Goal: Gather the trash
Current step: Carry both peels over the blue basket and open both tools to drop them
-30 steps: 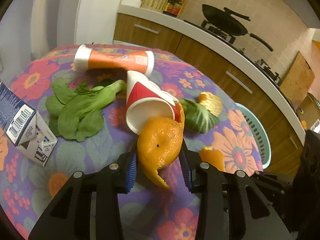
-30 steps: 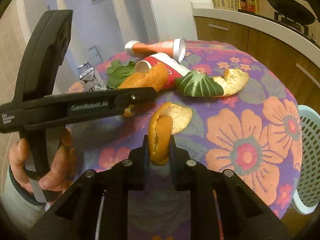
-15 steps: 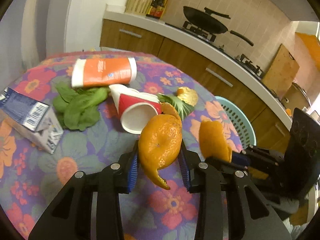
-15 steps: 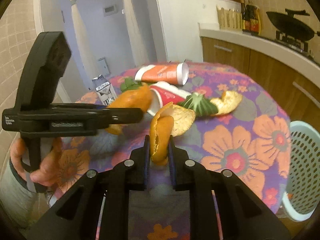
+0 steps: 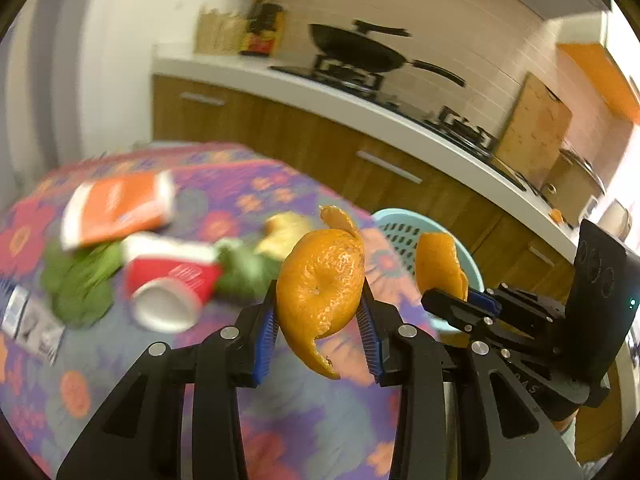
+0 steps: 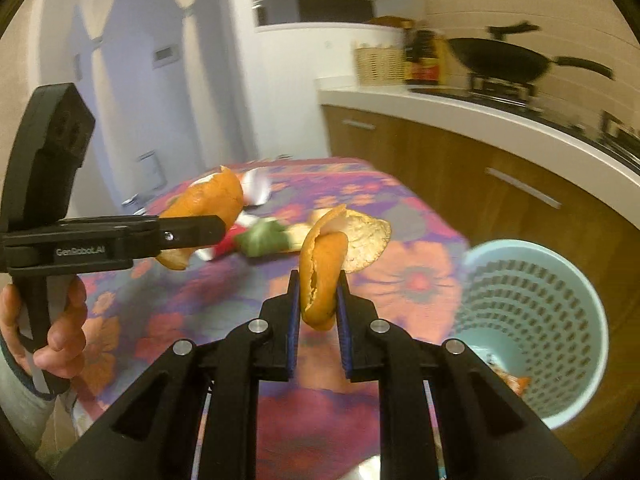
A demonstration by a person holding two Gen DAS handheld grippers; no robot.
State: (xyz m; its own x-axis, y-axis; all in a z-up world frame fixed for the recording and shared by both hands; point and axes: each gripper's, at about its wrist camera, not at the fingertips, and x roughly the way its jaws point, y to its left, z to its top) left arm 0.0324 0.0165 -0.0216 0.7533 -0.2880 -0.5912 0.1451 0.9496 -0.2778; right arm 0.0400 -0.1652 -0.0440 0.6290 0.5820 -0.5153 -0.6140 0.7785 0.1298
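Kitchen cabinets and a stove with a black wok (image 5: 352, 50) stood behind the round table (image 5: 280, 412) with its flowered cloth. We held our left gripper (image 5: 320, 320) clamped on a large curl of orange peel (image 5: 320, 288), lifted clear of the cloth, and our right gripper (image 6: 318, 300) pinched tight on a folded orange peel (image 6: 322, 268), also in the air. The pale blue basket (image 6: 560, 280) stood on the floor just beside the table edge, with some scraps already at its bottom. On the table lay a red paper cup (image 5: 172, 288), an orange cup (image 5: 120, 208), green leaves (image 5: 80, 284) and another peel (image 5: 284, 232). We judged this the carrying step: next each peel had to be brought over the basket mouth and the fingers parted to drop it in.
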